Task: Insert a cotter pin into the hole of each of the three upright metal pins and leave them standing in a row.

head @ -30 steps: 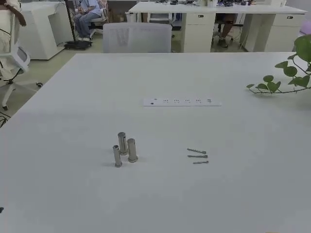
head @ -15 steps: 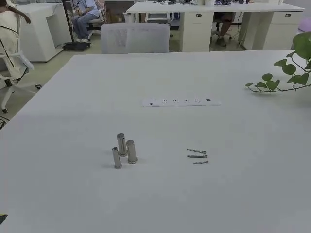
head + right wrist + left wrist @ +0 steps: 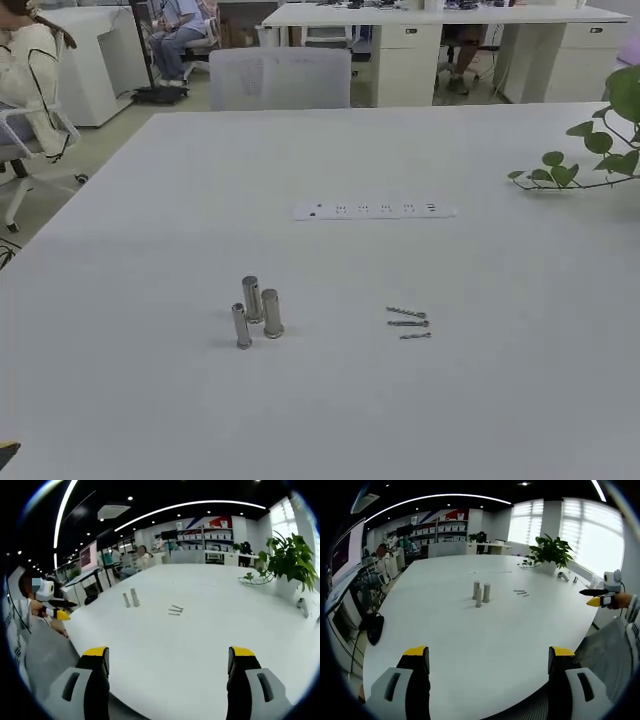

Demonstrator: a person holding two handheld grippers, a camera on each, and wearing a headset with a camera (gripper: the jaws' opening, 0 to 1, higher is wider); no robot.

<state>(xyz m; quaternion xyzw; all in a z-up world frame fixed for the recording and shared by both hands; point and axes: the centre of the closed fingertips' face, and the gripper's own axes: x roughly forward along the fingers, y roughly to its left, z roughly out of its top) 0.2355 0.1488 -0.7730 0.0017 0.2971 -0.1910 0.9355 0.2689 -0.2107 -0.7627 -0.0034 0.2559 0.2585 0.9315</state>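
Three upright metal pins (image 3: pixel 255 312) stand bunched together on the white table (image 3: pixel 150 250), left of centre. Three cotter pins (image 3: pixel 408 323) lie flat in a small stack to their right. My left gripper (image 3: pixel 489 657) is open and empty at the table's near edge, far short of the pins (image 3: pixel 480 593) and cotter pins (image 3: pixel 521 593). My right gripper (image 3: pixel 169 657) is also open and empty, well back from the pins (image 3: pixel 131 598) and cotter pins (image 3: pixel 175 610). A yellow fingertip (image 3: pixel 5 452) pokes in at the head view's lower left corner.
A white power strip (image 3: pixel 373 210) lies across the table beyond the pins. A leafy plant (image 3: pixel 590 150) trails over the far right edge. A grey chair (image 3: pixel 282 77) stands at the far side, with desks and seated people behind it.
A yellow gripper tip has crept into the head view's lower left corner. A seated person at the far left has moved further into view. Pins and cotter pins have not moved.
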